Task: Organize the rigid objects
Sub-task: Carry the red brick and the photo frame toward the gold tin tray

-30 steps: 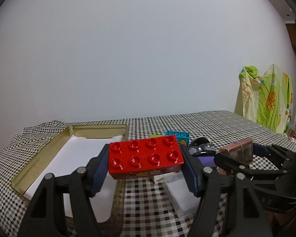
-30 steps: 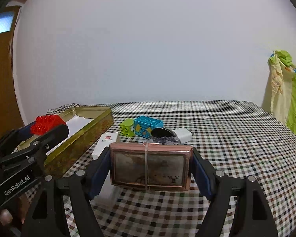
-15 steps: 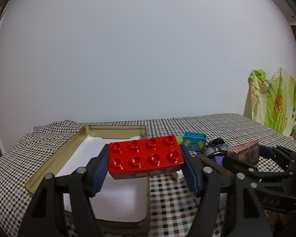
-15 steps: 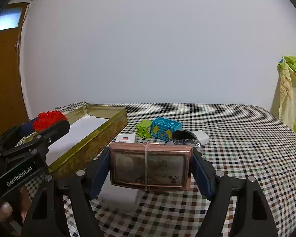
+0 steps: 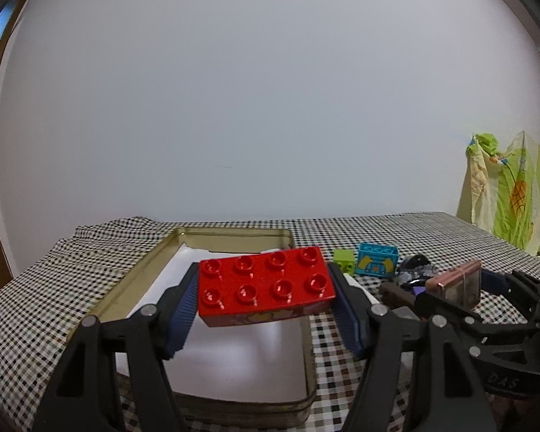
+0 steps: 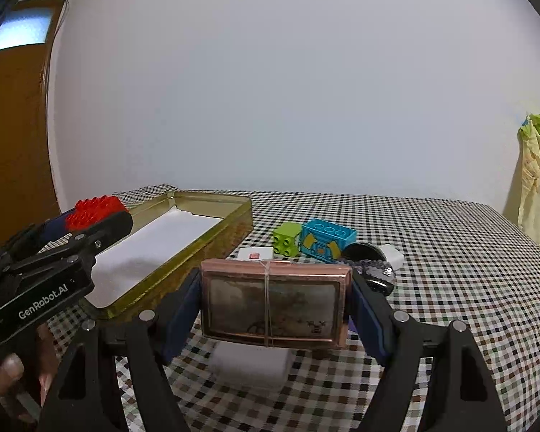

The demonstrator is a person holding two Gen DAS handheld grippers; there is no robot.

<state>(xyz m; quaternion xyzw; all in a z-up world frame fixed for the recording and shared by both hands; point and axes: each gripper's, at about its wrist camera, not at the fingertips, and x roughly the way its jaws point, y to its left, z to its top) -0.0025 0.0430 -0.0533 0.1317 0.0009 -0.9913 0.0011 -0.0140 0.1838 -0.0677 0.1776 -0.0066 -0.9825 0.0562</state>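
My left gripper [image 5: 266, 293] is shut on a red studded brick [image 5: 264, 288], held level above the near end of the gold tin tray [image 5: 307, 360], whose floor is lined with white paper. In the right wrist view the same brick [image 6: 95, 208] shows at the far left over the tray [image 6: 230, 226]. My right gripper [image 6: 275, 302] is shut on a copper-framed rectangular box [image 6: 275, 302] bound with a rubber band, held above the checkered table to the right of the tray. That box [image 5: 457, 284] appears at the right in the left wrist view.
On the checkered cloth [image 6: 450, 288] right of the tray lie a green brick [image 6: 286, 237], a blue brick [image 6: 325, 239], a white card box [image 6: 255, 252], a black round thing [image 6: 361, 250], a white plug [image 6: 390, 253] and a beaded item [image 6: 374, 268]. A white block [image 6: 250, 363] sits below my right gripper. A door [image 6: 14, 126] stands at the left.
Both grippers have shifted left with their loads. The red brick now hangs over the tray's near end instead of beside its right wall; the tray sits nearer the centre of both views.
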